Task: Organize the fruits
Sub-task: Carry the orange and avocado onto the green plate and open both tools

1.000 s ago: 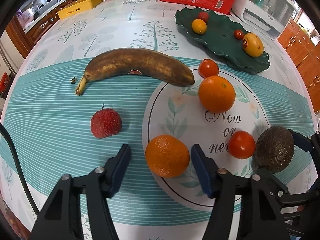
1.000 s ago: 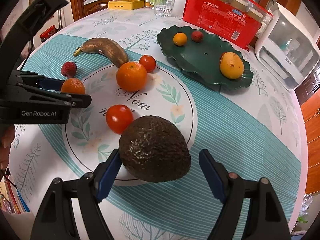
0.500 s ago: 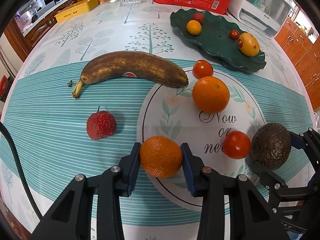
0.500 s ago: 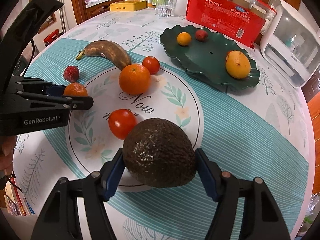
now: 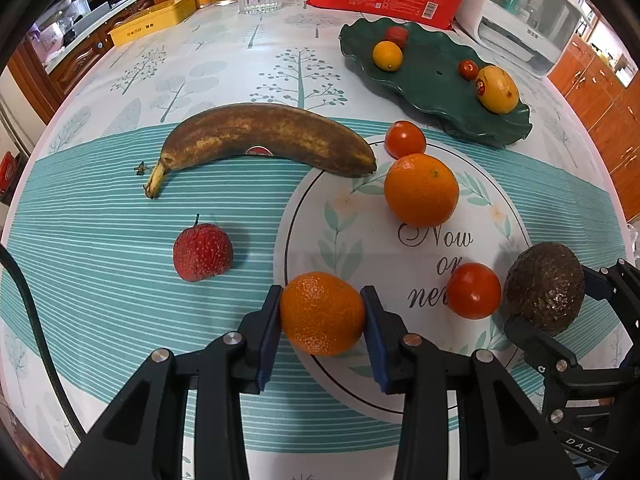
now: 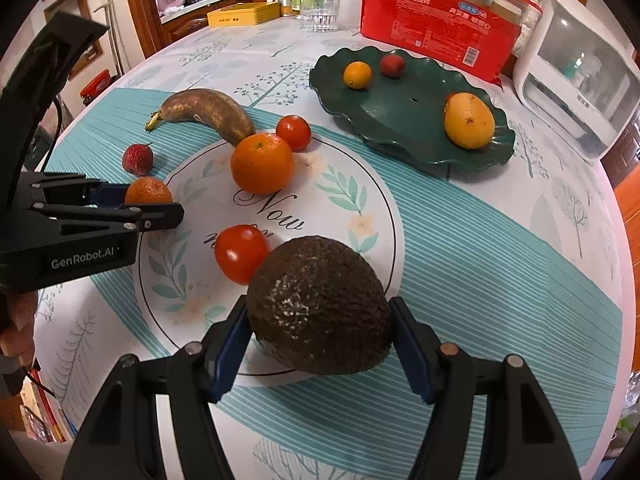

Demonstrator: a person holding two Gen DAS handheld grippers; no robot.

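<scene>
Near the table's front edge, the left gripper (image 5: pixel 322 314) is clamped on a mandarin (image 5: pixel 322 312) and the right gripper (image 6: pixel 318 332) on the avocado (image 6: pixel 320 304), while the far green plate (image 6: pixel 400 120) holds four fruits, leaving five loose.

Your left gripper (image 5: pixel 322 332): matte black angular links, blue pads on the inner faces of the fingers (image 5: pixel 267 336), round silver screws at the joints. A black cable (image 5: pixel 38 332) curves along its left side. From the right wrist view its body carries white "GenRobot.AI" lettering, and your bare skin, your left hand (image 6: pixel 18 330), shows below it. Your right gripper (image 6: pixel 320 354): same black links and blue pads, coppery screws near the fingers (image 6: pixel 412 354). White "DAS" text is visible on it in the left wrist view.
</scene>
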